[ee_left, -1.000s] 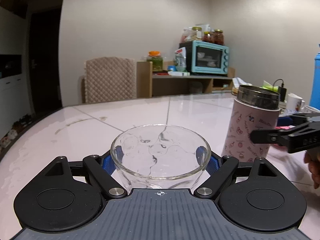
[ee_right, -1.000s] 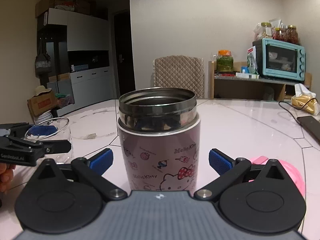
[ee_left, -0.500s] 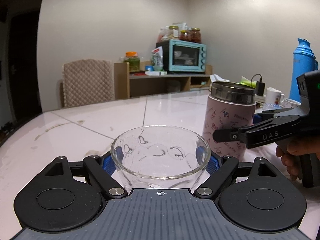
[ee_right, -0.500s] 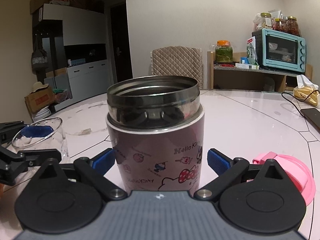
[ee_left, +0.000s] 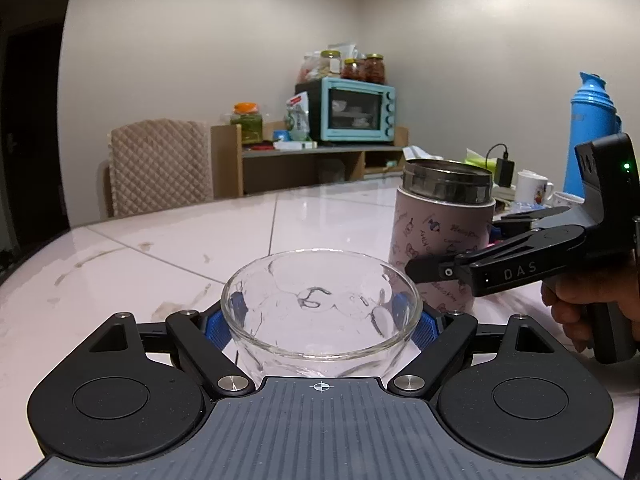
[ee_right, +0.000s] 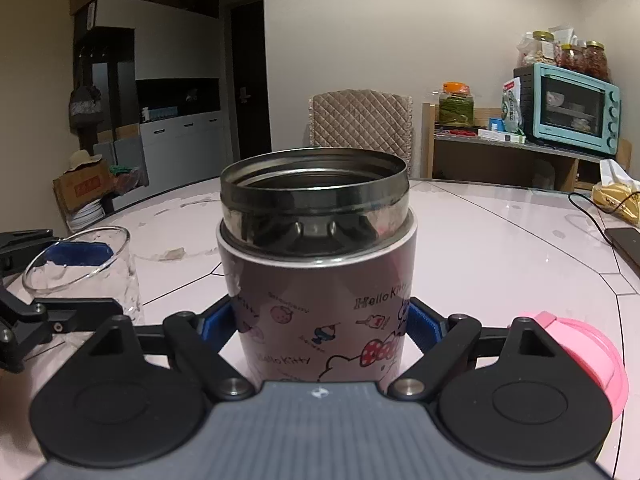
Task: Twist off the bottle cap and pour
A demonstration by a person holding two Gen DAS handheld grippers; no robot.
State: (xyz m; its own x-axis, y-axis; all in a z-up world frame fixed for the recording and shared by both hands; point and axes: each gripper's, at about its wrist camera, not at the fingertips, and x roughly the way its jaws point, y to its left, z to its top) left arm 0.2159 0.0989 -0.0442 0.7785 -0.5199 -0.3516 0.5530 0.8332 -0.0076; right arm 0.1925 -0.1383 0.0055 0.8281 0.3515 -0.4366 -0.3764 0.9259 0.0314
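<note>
My left gripper [ee_left: 320, 320] is shut on a clear glass cup [ee_left: 320, 300] that stands upright on the table. My right gripper [ee_right: 320, 322] is shut on the pink Hello Kitty bottle [ee_right: 316, 280], whose steel mouth is open and uncapped. The bottle [ee_left: 440, 232] stands just right of the glass in the left wrist view, with the right gripper [ee_left: 424, 270] around its body. The pink cap [ee_right: 588, 352] lies on the table to the right of the bottle. The glass [ee_right: 84, 268] shows at the left in the right wrist view.
The pale pink table [ee_left: 200, 248] has smears on it. A blue thermos [ee_left: 592, 136], mugs [ee_left: 532, 188] and a charger stand at the right. A phone [ee_right: 624, 240] and cable lie at the far right. A chair [ee_right: 360, 124] and a shelf with a teal oven [ee_right: 568, 108] stand behind.
My right gripper's fingers have closed from open onto the bottle. The left view has swung a little, and the right gripper now shows closer beside the glass.
</note>
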